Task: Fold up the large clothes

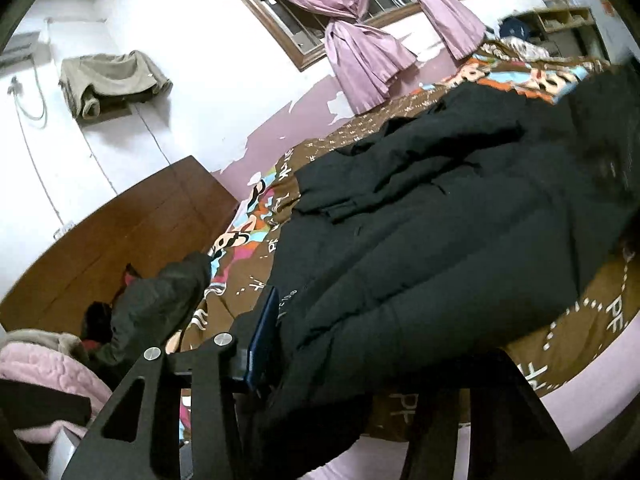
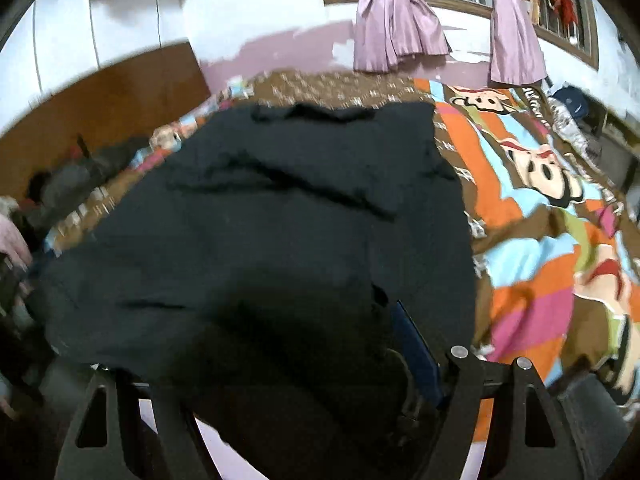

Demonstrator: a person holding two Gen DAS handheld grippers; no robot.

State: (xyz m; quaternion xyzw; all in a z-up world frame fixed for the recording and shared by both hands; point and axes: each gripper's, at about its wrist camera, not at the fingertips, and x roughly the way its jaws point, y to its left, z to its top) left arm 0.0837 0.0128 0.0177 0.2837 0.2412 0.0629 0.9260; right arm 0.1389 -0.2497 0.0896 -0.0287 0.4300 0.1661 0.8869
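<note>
Both tongs [image 1: 320, 368] [image 2: 288, 380] seemingly around black coat [image 1: 460, 220] [image 2: 260, 220]

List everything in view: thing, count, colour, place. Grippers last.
coat: one, black, spread on the bed, near edge draped over both grippers.
bedspread: one, brown with orange, blue and pink cartoon print, under the coat.
curtains: two, lilac, tied, at the window above the bed.
headboard: one, brown wood, at the bed's left end.
grey garment: one, dark grey, by the headboard.
pink quilt: one, pink, beside the grey garment.
khaki cloth: one, on a wall fixture.
left gripper: one, black, coat edge between its fingers.
right gripper: one, black, coat edge between its fingers.
</note>
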